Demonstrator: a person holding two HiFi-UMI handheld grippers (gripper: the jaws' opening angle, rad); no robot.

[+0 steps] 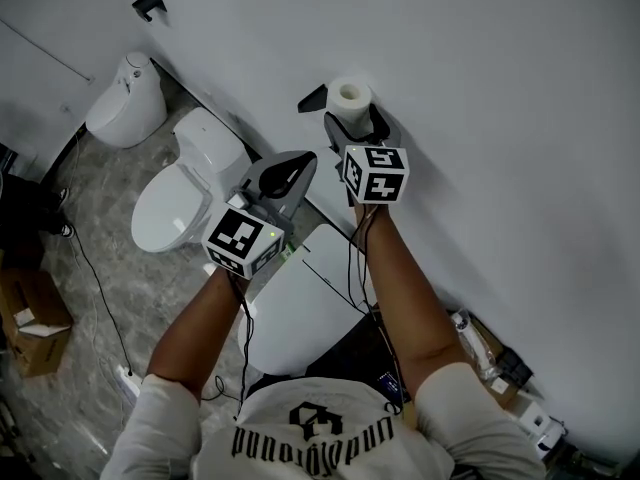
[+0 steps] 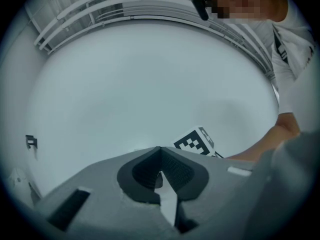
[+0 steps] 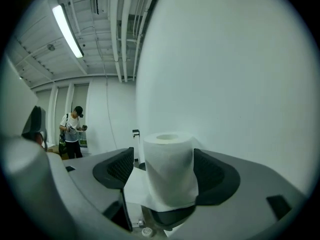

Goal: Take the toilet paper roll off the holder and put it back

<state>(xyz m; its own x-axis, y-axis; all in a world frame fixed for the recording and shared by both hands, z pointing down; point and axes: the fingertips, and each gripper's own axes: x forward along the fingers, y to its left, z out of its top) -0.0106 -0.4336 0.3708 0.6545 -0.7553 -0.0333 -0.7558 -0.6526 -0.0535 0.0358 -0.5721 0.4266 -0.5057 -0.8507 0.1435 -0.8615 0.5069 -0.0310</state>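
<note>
A white toilet paper roll [image 1: 349, 95] stands upright on a black holder [image 1: 312, 99] fixed to the white wall. My right gripper [image 1: 357, 121] is open, with one jaw on each side of the roll. In the right gripper view the roll [image 3: 169, 171] fills the space between the jaws. The left pad [image 3: 121, 167] stands clear of it, and the right pad [image 3: 209, 171] is right at its edge. My left gripper [image 1: 285, 173] hangs lower left of the roll, pointing at the bare wall. Its jaws [image 2: 160, 151] are shut and empty.
A white toilet [image 1: 185, 188] stands by the wall at the left, a second white fixture [image 1: 125, 98] beyond it, and a closed toilet lid [image 1: 300, 308] lies below my arms. Cardboard boxes [image 1: 35, 318] and cables are on the floor. Another person [image 3: 74, 129] stands far off.
</note>
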